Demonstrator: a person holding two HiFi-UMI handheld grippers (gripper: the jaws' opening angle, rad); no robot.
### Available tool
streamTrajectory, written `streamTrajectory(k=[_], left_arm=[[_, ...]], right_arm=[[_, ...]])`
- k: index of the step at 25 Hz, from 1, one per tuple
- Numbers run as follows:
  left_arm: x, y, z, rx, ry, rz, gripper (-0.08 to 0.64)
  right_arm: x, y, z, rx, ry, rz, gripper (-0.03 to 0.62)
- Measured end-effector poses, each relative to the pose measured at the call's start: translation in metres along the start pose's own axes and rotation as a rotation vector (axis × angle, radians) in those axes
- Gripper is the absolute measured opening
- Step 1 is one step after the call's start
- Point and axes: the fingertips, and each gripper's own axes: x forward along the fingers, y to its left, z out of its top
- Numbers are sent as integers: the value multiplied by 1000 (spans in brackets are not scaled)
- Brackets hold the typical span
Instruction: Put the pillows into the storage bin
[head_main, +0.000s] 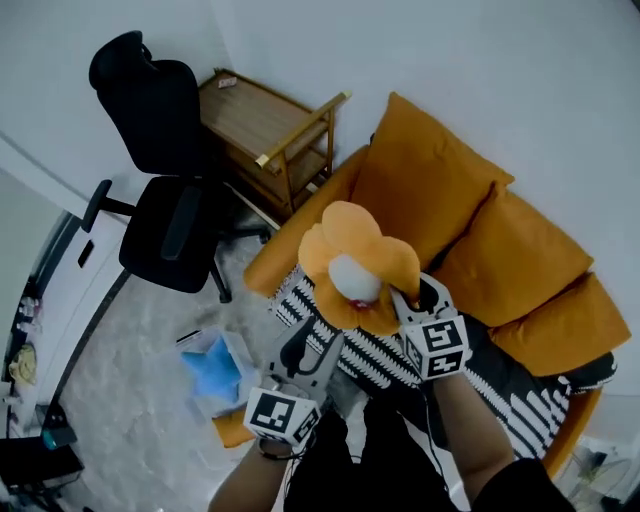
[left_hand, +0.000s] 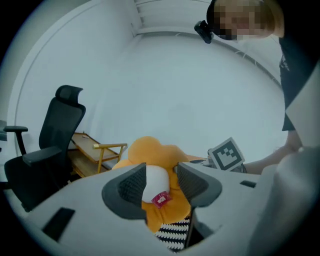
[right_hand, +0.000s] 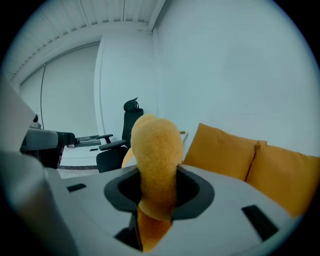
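Item: orange flower pillow (head_main: 355, 265) with a white centre and a small red tag.
Location: held in the air above the sofa (head_main: 300, 225) seat, between both grippers.
Left gripper (left_hand: 161, 182): jaws set wide, 1 on each side of the white centre, pads pressing into the pillow.
Right gripper (right_hand: 157, 187): jaws narrow, pinching 1 orange petal that stands up between them.
Storage bin (head_main: 215, 370): blue-lined, on the pale floor left of the sofa, well apart from the pillow.
Sofa: orange, 3 back cushions (head_main: 430, 175), black-and-white striped throw (head_main: 375, 355) on the seat.
Nearby: black office chair (head_main: 165, 225); wooden side table (head_main: 265, 135) by the wall.
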Motion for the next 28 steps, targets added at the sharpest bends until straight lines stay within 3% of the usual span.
streamTrajectory(k=[6, 12, 21, 28], left_arm=[[-45, 14, 59, 57, -89, 84, 186], [-94, 36, 100, 88, -168, 176, 146], [-159, 71, 118, 137, -194, 290, 40], [-215, 82, 111, 121, -214, 463, 20]], right_arm=[[-23, 45, 78, -77, -100, 83, 135], [-36, 104, 125, -134, -161, 169, 135], [-30, 199, 143, -196, -182, 308, 135], [-28, 263, 135, -243, -171, 486, 135]])
